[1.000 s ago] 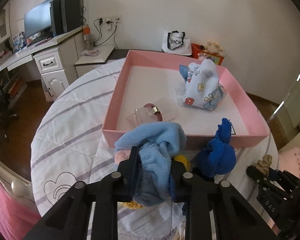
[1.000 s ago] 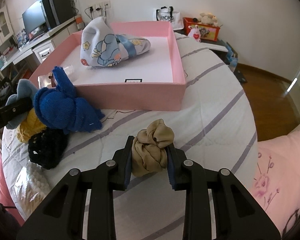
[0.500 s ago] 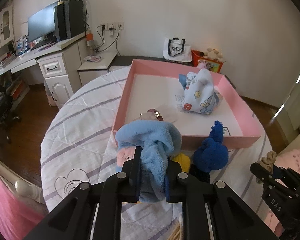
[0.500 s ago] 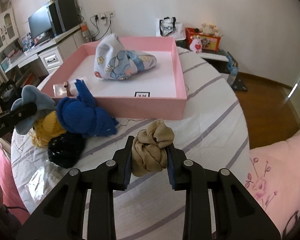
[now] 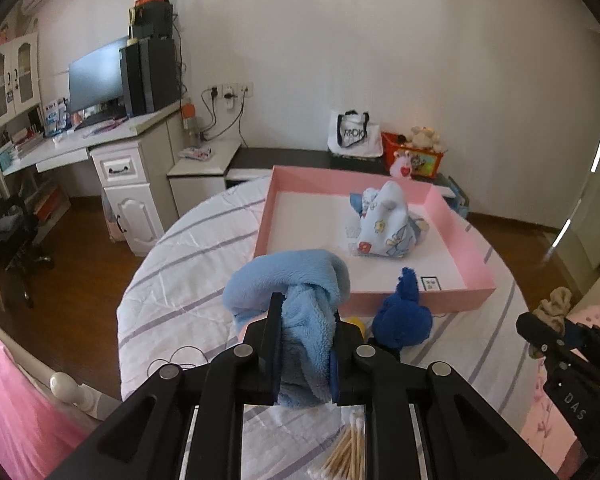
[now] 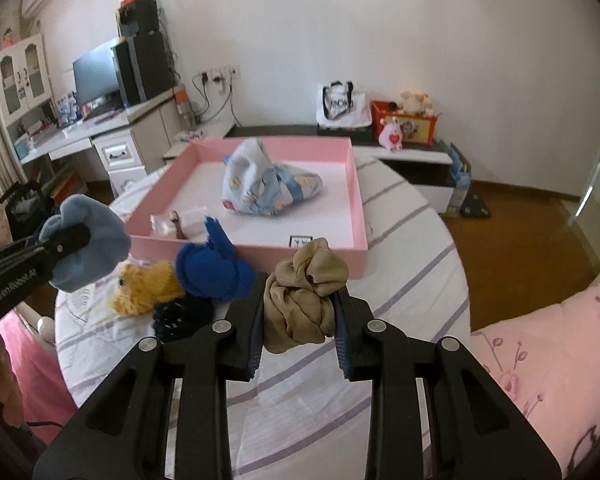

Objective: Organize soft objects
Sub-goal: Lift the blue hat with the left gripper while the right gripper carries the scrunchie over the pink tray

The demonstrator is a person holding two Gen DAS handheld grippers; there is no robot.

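Observation:
My left gripper (image 5: pixel 305 344) is shut on a light blue fleece bundle (image 5: pixel 296 280), held in the air above the striped table (image 5: pixel 188 264). My right gripper (image 6: pixel 300 320) is shut on a tan knotted cloth (image 6: pixel 304 292), also lifted off the table. A pink tray (image 5: pixel 476 236) lies beyond both, with a white patterned cloth bundle (image 5: pixel 388 224) inside it. A dark blue knitted bundle (image 6: pixel 212 268), a yellow one (image 6: pixel 144 288) and a black one (image 6: pixel 180 316) lie on the table in front of the tray. From the right wrist view the left gripper (image 6: pixel 66 238) shows at the left with its blue bundle.
A small clear packet (image 6: pixel 176 224) lies in the tray's near left corner. Cotton swabs (image 5: pixel 348 452) lie on the table under my left gripper. A desk with a monitor (image 5: pixel 96 76) stands at the back left, a low bench with a bag (image 5: pixel 354 134) behind the tray, pink bedding (image 6: pixel 540 340) at right.
Both grippers have risen with their bundles; the table and tray now look farther away and lower. The left jaws squeezed slightly tighter on the blue fleece.

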